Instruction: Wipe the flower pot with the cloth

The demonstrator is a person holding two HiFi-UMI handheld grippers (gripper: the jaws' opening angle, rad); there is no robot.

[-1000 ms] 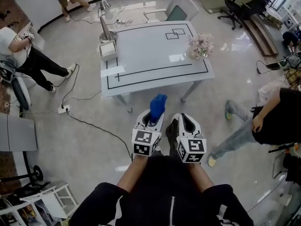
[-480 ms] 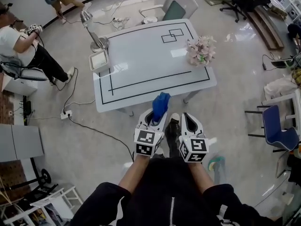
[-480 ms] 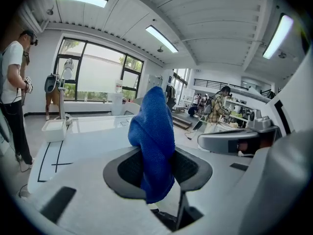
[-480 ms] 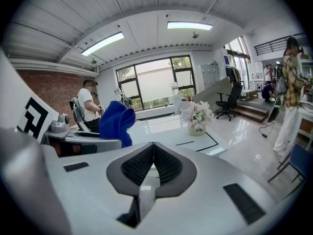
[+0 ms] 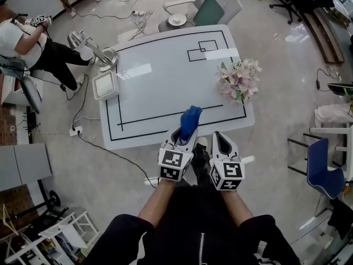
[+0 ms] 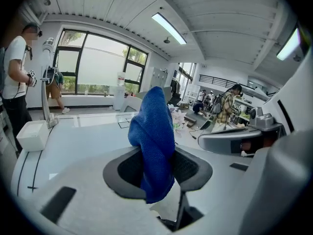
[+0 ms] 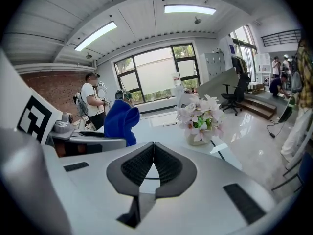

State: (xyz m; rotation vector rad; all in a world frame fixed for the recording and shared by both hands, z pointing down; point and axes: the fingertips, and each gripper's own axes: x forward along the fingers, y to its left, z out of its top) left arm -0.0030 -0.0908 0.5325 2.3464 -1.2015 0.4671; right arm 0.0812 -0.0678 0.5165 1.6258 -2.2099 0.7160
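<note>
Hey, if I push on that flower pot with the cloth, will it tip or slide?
Probably tips easily: the flower pot looks small under a wide spray of blossoms, so likely top-heavy. It may slide too; the table looks glossy. It stands near the table's edge, so steadying it with the shut, empty right claw seems wise.

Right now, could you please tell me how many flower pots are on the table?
1. The flower pot stands by the right edge of the table, towards the person; no other shows.
</note>
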